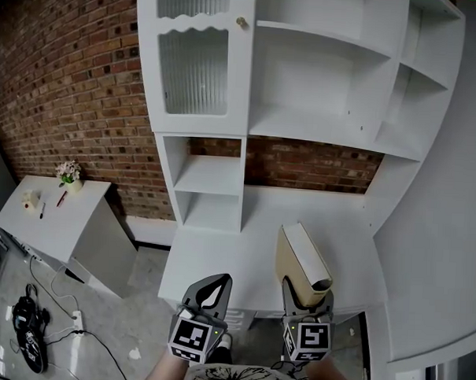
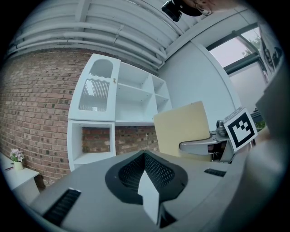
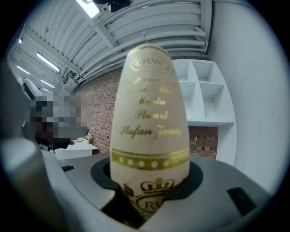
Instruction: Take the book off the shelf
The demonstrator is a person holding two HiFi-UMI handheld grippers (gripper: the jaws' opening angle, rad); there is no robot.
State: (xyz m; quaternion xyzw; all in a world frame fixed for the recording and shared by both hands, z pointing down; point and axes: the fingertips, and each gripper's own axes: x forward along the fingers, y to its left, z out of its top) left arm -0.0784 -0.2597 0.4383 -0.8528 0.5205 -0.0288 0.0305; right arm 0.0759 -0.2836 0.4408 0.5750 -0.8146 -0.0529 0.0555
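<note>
- Right gripper point(image 1: 306, 297), lower right of head view: jaws clamped on cream hardback book point(image 1: 301, 255); book's near end hidden between them.
- Left gripper point(image 1: 208, 290): jaws together, empty.
- Gilt spine lettering point(image 3: 149, 115) partly blurred.

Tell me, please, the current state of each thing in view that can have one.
book: off the shelves, clamped at its spine end, over the desk.
right gripper: shut on the book.
left gripper: jaws together, nothing between them.
cabinet door: closed.
</note>
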